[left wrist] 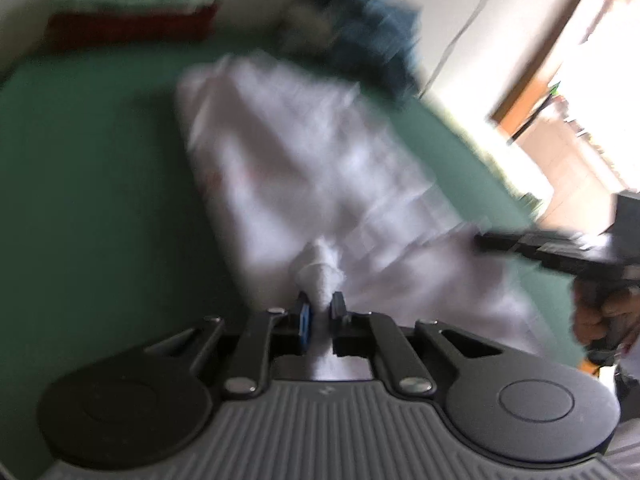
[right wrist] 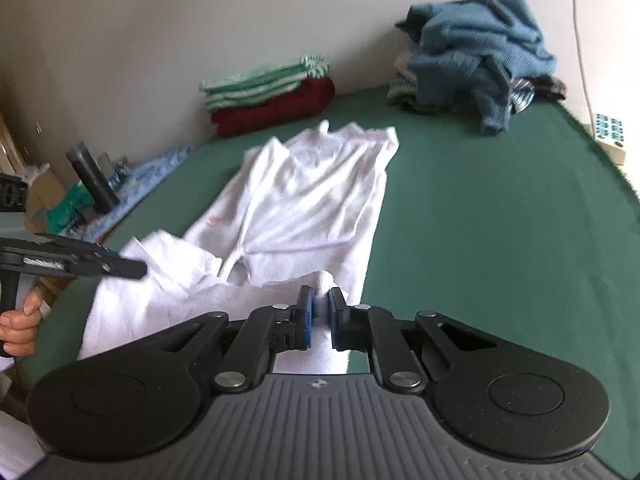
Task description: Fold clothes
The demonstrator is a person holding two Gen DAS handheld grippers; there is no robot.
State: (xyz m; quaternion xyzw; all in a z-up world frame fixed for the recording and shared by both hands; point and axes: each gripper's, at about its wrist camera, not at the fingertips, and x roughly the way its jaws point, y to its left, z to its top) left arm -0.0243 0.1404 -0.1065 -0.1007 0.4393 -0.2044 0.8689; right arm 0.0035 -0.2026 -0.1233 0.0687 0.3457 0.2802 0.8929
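Note:
A white shirt (right wrist: 304, 196) lies spread on the green table (right wrist: 500, 220), collar toward the far wall. My left gripper (left wrist: 320, 308) is shut on a bunched fold of the white shirt (left wrist: 304, 168) at its near hem; this view is blurred. My right gripper (right wrist: 323, 304) is shut on another pinch of the near hem, white cloth showing between its blue pads. The left gripper (right wrist: 132, 268) also appears at the left of the right wrist view, over the shirt's near left corner. The right gripper (left wrist: 492, 242) shows at the right of the left wrist view.
A folded stack of a green-striped garment (right wrist: 260, 84) on a dark red one (right wrist: 276, 112) sits at the back by the wall. A heap of blue knitwear (right wrist: 480, 64) lies at the back right. A dark cylinder (right wrist: 94, 180) and clutter stand beyond the table's left edge.

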